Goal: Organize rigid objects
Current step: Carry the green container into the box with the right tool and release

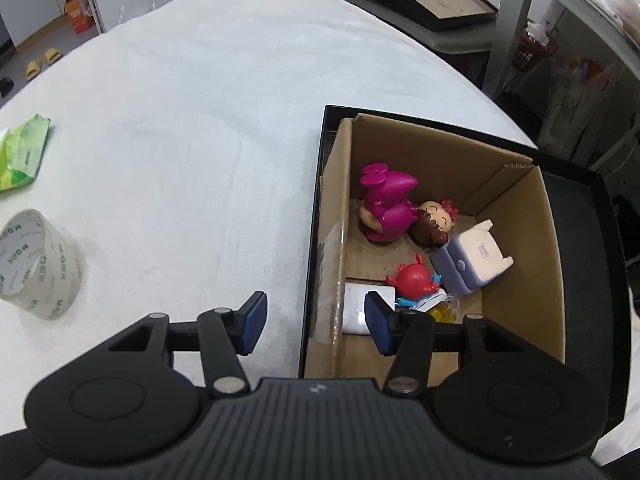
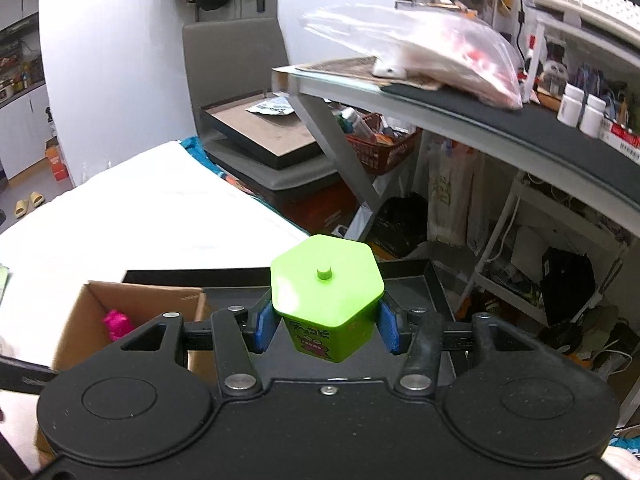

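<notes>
Green packet [image 1: 24, 152] at the left edge of the bed [image 1: 192, 100], flat on the white cover. Clear tape roll [image 1: 36, 264] just below it, near the same edge. Both well apart from the box.

Left tongs [image 1: 316, 322] spread wide, pinching nothing. One pad over the white cover, the other over the near left corner of the cardboard box [image 1: 516, 248].

Brown box inside a black tray [image 1: 580, 240], at the right edge of the bed. Toys already in it: pink toy [image 1: 384, 208] and doll head [image 1: 434, 224] touching at the back, purple and white toy [image 1: 472, 264] beside them, red crab toy [image 1: 416, 280] nearer the front. Small white thing [image 1: 356, 308] in the front corner, partly hidden.

Right tongs [image 2: 326, 326] pinching a green pot [image 2: 326, 284] with six sides, one blue pad on each side of it. Pot up in the air, above the black tray, to the right of the box.

Step in hand, at a guess: bringing the green pot to the box with the other toys.

Next move, most likely: over to the left, above a bare bit of the box floor, then down gently and tongs apart. Careful not to bump the box wall or land on the crab.
</notes>
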